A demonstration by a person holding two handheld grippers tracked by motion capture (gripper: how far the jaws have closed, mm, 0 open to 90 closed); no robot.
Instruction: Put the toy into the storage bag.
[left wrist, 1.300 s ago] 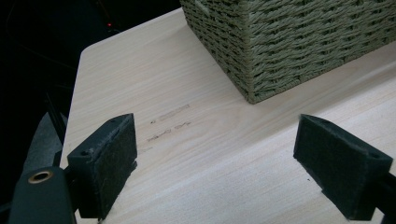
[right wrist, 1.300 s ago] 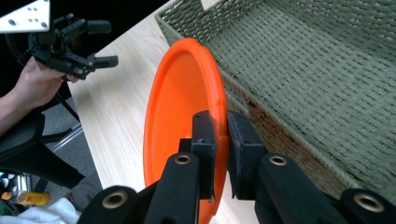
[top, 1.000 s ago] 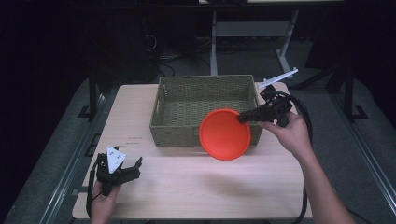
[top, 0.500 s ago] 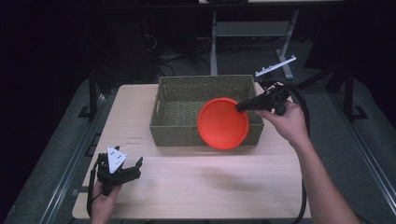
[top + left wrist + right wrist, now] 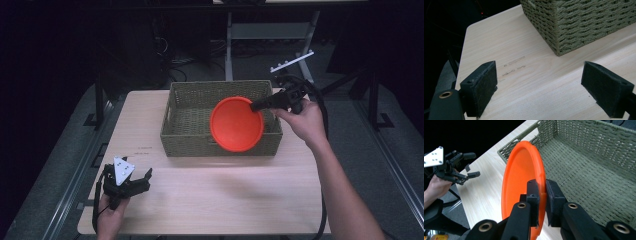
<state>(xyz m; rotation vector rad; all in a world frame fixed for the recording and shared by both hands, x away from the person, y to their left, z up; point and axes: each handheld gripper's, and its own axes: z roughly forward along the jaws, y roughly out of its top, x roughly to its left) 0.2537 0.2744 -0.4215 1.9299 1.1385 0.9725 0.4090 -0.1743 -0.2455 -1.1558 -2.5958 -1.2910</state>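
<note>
An orange plate (image 5: pixel 236 123) hangs tilted over the front right part of a woven green basket (image 5: pixel 190 117). My right gripper (image 5: pixel 258 105) is shut on the plate's rim. In the right gripper view the plate (image 5: pixel 520 180) stands on edge between the two black jaws, above the basket's bare floor (image 5: pixel 584 172). My left gripper (image 5: pixel 142 180) rests open near the table's front left corner, held by a hand. In the left gripper view its pads (image 5: pixel 482 85) stand wide apart with only tabletop between them, and the basket's corner (image 5: pixel 556 37) lies ahead.
The light wooden table (image 5: pixel 225 195) has bare room in front of the basket and to its left. Small pencil marks (image 5: pixel 515 63) sit on the wood by the left gripper. Dark floor, metal stands and cables surround the table.
My right gripper has carried the orange plate up and back, from in front of the basket's near wall to over its inside. The left gripper has stayed in place.
</note>
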